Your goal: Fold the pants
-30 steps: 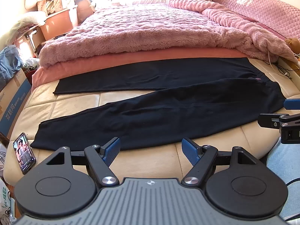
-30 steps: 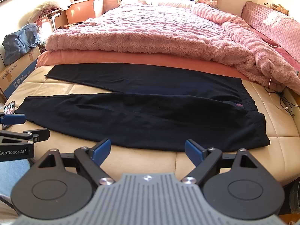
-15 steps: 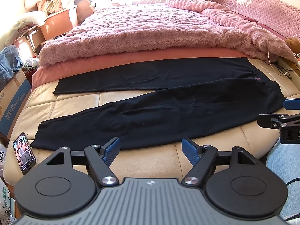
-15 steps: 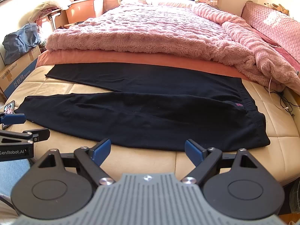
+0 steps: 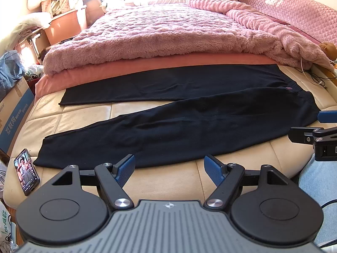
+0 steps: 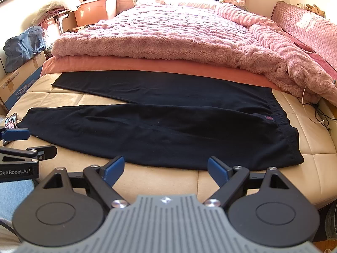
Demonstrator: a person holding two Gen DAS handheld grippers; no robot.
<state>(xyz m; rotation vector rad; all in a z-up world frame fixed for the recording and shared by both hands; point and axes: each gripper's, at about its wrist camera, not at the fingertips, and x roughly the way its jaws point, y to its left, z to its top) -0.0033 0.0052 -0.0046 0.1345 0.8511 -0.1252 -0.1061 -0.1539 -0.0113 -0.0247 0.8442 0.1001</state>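
Black pants [image 5: 189, 122] [image 6: 168, 130] lie flat on the cream mattress, legs spread apart toward the left, waistband at the right. My left gripper [image 5: 169, 167] hovers open just short of the near leg's front edge, nothing between its blue pads. My right gripper [image 6: 165, 168] is open too, close to the near edge of the pants toward the waist end, holding nothing. Each gripper shows at the side of the other's view: the right one [image 5: 316, 128], the left one [image 6: 23, 145].
A fluffy pink blanket [image 5: 168, 31] on an orange sheet [image 5: 126, 71] borders the far leg. A phone [image 5: 26, 171] lies at the mattress's left front corner. Cables [image 6: 316, 113] trail at the right. Boxes, a blue bag [image 6: 23, 46] and a tub [image 6: 92, 10] crowd the left side.
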